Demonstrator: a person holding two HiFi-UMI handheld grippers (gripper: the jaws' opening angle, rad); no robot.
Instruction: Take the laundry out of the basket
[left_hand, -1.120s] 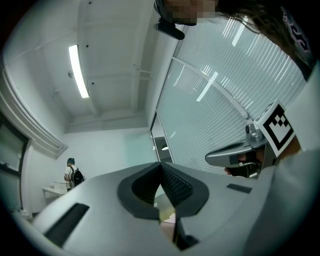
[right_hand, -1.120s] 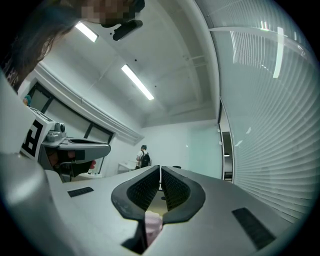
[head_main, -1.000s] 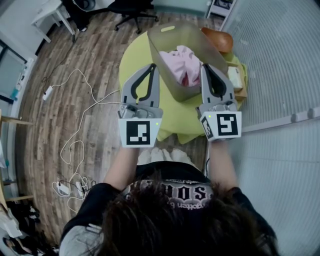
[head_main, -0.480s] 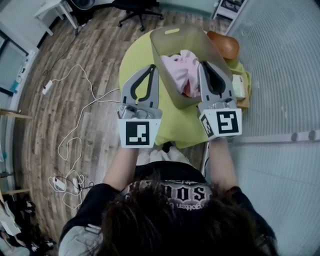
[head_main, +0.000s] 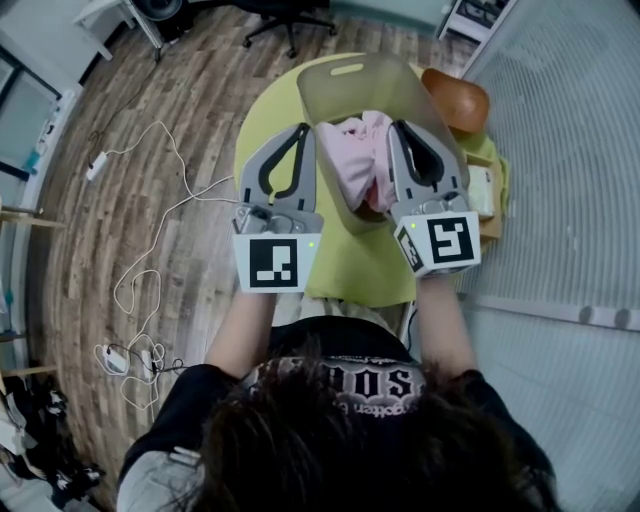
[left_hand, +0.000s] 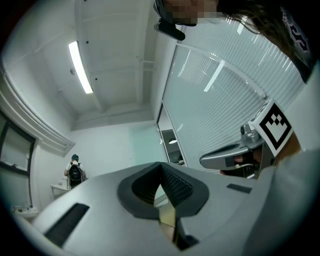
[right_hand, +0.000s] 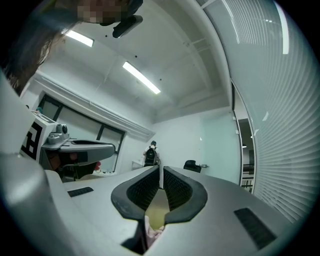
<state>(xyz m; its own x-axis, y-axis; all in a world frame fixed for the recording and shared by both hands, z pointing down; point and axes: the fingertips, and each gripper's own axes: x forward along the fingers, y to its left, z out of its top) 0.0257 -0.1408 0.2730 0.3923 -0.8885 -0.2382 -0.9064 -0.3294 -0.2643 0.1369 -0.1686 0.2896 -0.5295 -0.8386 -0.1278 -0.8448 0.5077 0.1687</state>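
Both sets of jaws are pinched shut and empty: left gripper, right gripper. The basket of pink laundry stands upright, lengthwise away from the person.

Bright, even light comes from long ceiling strip lights that show in both gripper views, and shadows on the wooden floor and the desk are faint and soft. Glare streaks cross the slatted glass wall. Both gripper views bulge strongly and go black at their corners.
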